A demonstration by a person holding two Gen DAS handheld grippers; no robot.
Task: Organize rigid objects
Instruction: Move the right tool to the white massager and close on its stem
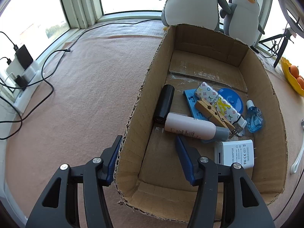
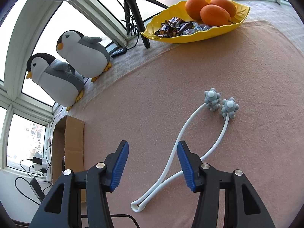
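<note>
A cardboard box (image 1: 152,64) stands on the pink cloth. It holds a black cylinder (image 1: 164,104), a white bottle (image 1: 190,127), a wooden clothespin (image 1: 212,114), a patterned stick (image 1: 212,96), a blue disc (image 1: 232,98), a small blue bottle (image 1: 253,117) and a white adapter (image 1: 237,154). My left gripper (image 1: 148,137) straddles the box's near left wall, one finger outside against it, the other inside and apart from it. A white massager (image 2: 212,99) with two grey knobbed heads lies on the cloth. My right gripper (image 2: 153,142) hangs open over its handle, holding nothing.
A yellow tray (image 2: 190,36) with oranges and sweets sits at the cloth's far edge. Two plush penguins (image 2: 83,55) and a black tripod (image 2: 133,9) stand by the window. Cables (image 1: 47,79) and a power strip (image 1: 24,87) lie left of the box.
</note>
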